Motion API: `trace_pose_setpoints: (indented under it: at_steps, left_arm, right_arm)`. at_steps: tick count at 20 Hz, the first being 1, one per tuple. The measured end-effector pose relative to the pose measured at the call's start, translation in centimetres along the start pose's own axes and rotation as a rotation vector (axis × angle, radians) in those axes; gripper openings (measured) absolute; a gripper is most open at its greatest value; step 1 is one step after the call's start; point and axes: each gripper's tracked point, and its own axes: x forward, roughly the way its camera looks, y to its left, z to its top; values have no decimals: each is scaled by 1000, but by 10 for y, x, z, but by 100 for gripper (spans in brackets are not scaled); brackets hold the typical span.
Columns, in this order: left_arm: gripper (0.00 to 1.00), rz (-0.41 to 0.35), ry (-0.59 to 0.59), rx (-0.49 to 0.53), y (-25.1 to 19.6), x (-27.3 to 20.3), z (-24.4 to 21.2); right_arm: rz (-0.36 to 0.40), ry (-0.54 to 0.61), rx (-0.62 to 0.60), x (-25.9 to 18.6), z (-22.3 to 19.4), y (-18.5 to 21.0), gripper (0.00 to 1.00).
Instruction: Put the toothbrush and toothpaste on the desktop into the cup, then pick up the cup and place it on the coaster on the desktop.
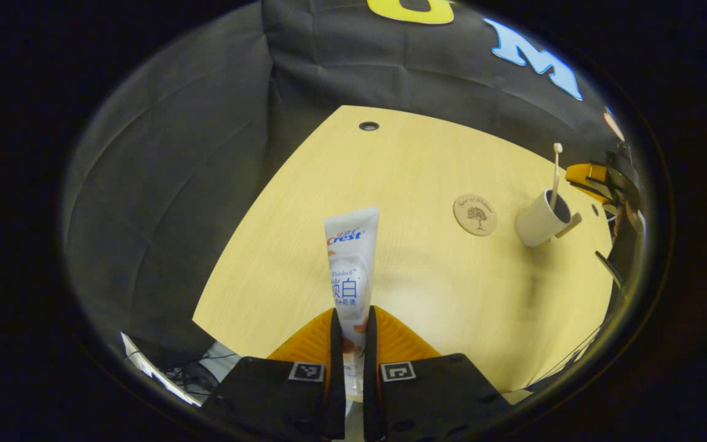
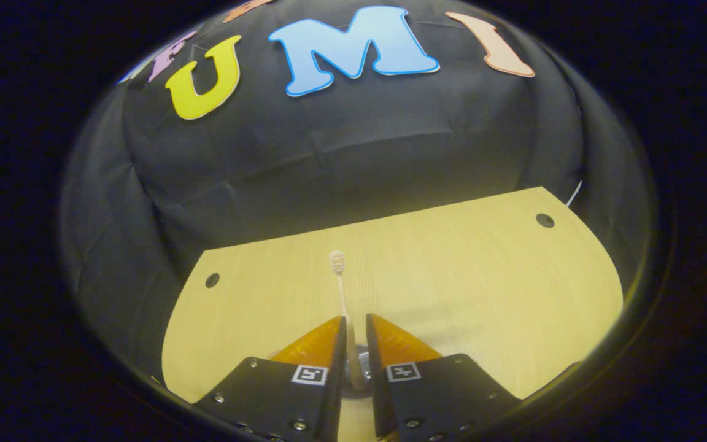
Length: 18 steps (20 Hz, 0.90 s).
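Observation:
My left gripper (image 1: pixel 352 312) is shut on the lower end of a white toothpaste tube (image 1: pixel 351 258), which points forward over the wooden desktop (image 1: pixel 427 166). Further right lies a round wooden coaster (image 1: pixel 475 215). Beyond it a white cup (image 1: pixel 540 220) stands with a pale toothbrush (image 1: pixel 555 172) upright in it. The right gripper (image 1: pixel 593 178) hovers just past the cup. In the right gripper view the toothbrush (image 2: pixel 339 276) rises from between my right gripper's (image 2: pixel 356 320) fingers, which stand narrowly apart around the thin handle. The cup's rim (image 2: pixel 359 367) shows low in that gap.
The desktop (image 2: pixel 482 264) has small round cable holes (image 1: pixel 369 126) (image 2: pixel 545 220) (image 2: pixel 212 280) near its back edge. Black cloth walls close in behind and beside it. Cables and a white item (image 1: pixel 163 371) lie below the desk's near left edge.

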Motion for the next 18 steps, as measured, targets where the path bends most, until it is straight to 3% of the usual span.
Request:
trace_pose_setpoints:
  at_steps: [4, 5, 6, 8, 18]
  left_arm:
    - [19, -35, -35, 50, -22, -1, 14]
    - [19, -45, -43, 66, -30, 1, 17]
    - [19, -56, -53, 85, -38, 2, 20]
    - [19, -80, -78, 126, -55, 3, 29]
    - [19, -232, -202, 370, -164, -11, 74]
  right_arm:
    - [-8, -8, 16, -21, 0, -14, 22]
    - [-13, -9, 19, -27, -1, -19, 17]
    - [-21, -5, 19, -33, -3, -26, 22]
    - [-37, 5, 20, -43, -9, -39, 22]
    - [-178, 0, 91, -99, -27, -129, 22]
